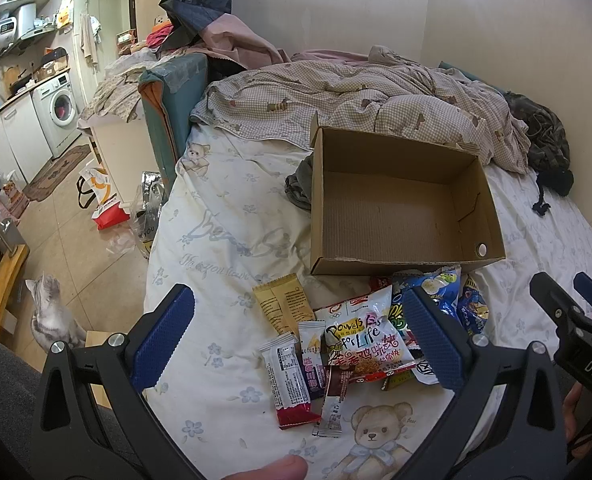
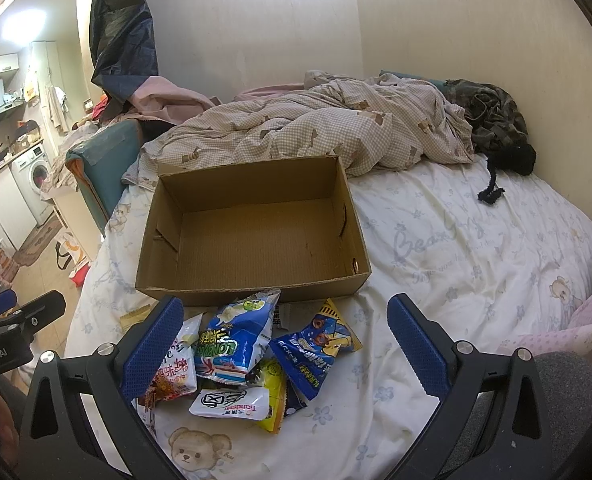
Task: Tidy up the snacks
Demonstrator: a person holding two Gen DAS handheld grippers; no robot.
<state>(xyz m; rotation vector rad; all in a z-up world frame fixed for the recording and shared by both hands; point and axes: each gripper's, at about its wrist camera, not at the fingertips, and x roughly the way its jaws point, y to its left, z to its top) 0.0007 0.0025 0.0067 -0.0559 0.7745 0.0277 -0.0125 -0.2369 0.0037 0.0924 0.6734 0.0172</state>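
Snacks (image 1: 352, 344) beside empty box (image 2: 255, 240) on bed (image 2: 456, 248); both tools gape.

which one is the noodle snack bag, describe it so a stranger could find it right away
Start at the open cardboard box on the bed; a heap of snacks lies just in front of its near wall. The noodle snack bag is the white packet at the heap's middle. Unlike the blue bags beside it, it shows black "for Life" lettering over red characters.
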